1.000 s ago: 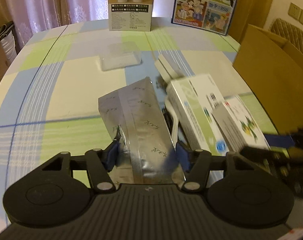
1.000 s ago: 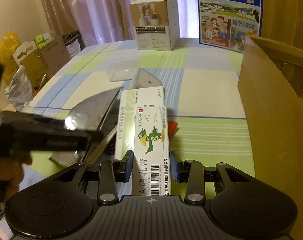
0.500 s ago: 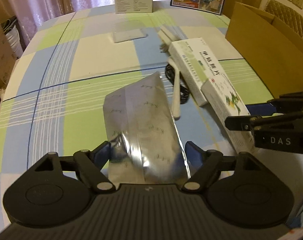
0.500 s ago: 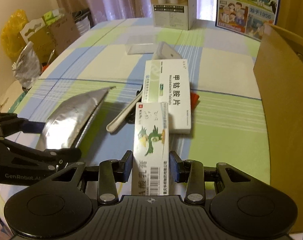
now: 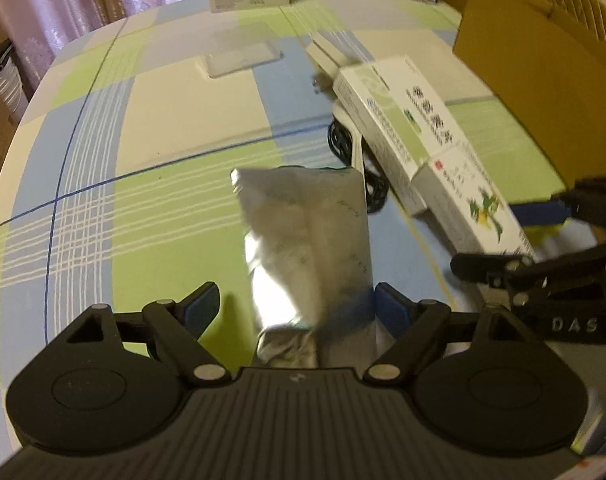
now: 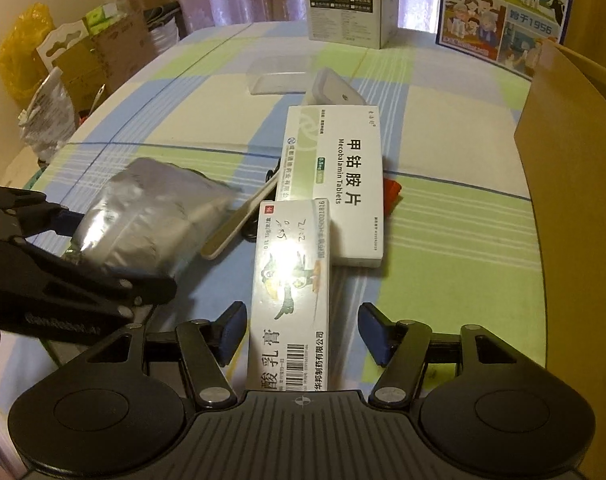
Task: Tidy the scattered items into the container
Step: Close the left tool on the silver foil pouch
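Note:
A silver foil pouch (image 5: 307, 236) lies on the checked tablecloth between the wide-apart fingers of my open left gripper (image 5: 295, 308); it also shows in the right wrist view (image 6: 151, 216). A slim white ointment box with a parrot picture (image 6: 291, 280) lies between the fingers of my open right gripper (image 6: 303, 336), apart from both pads; it also shows in the left wrist view (image 5: 475, 204). A larger white-and-green tablet box (image 6: 335, 176) lies just beyond it. The brown cardboard container (image 6: 575, 152) stands at the right.
A white shoehorn-like strip (image 6: 239, 224), a black cable (image 5: 339, 140), a red scrap (image 6: 391, 196), a white charger (image 6: 335, 92) and a clear plastic lid (image 6: 279, 76) lie on the table. Two printed cartons (image 6: 347, 4) stand at the far edge. Bags and boxes sit off the table's left.
Both grippers have opened and let go: the foil pouch and the ointment box, held a second ago, now lie loose on the table. Both grippers have drawn back and risen.

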`<state>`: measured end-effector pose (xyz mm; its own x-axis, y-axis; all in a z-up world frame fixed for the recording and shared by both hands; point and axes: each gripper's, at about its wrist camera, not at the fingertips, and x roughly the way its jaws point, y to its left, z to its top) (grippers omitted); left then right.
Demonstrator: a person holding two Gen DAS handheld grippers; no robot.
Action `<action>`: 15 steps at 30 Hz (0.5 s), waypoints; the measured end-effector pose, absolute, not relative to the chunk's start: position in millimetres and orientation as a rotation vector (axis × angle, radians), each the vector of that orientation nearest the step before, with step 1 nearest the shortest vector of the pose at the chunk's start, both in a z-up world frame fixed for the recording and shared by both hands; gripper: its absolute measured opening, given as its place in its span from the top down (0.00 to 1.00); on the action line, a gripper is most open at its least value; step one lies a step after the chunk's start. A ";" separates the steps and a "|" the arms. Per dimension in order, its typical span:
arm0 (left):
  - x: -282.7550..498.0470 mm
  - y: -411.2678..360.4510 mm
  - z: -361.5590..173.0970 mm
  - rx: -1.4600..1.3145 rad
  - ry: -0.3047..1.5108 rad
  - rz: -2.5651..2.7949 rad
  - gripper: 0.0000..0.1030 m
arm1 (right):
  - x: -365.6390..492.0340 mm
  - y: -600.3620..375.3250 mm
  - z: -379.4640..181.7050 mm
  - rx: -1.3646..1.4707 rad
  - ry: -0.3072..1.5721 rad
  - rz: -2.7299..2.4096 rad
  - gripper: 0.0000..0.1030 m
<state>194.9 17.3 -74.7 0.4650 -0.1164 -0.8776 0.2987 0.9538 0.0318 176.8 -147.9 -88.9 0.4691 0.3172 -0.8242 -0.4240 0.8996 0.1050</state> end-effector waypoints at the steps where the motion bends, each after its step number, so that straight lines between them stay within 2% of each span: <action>1: 194.6 16.0 -76.1 0.202 1.064 -0.259 0.22 | 177.5 -147.7 -89.4 -0.119 0.985 0.455 0.43; 3: 194.8 15.1 -78.0 0.210 1.070 -0.262 0.23 | 178.6 -147.7 -90.1 -0.115 0.988 0.453 0.43; 5: 194.9 16.4 -78.1 0.195 1.075 -0.273 0.31 | 178.7 -146.9 -90.7 -0.118 0.991 0.453 0.43; 7: 195.2 17.2 -76.8 0.181 1.078 -0.283 0.53 | 178.7 -145.8 -91.0 -0.120 0.995 0.455 0.43; 10: 195.0 16.8 -74.5 0.181 1.082 -0.285 0.59 | 178.3 -144.7 -91.5 -0.121 0.999 0.460 0.43; 15: 193.9 20.8 -70.7 0.160 1.093 -0.311 0.63 | 178.9 -144.0 -92.9 -0.115 1.011 0.461 0.43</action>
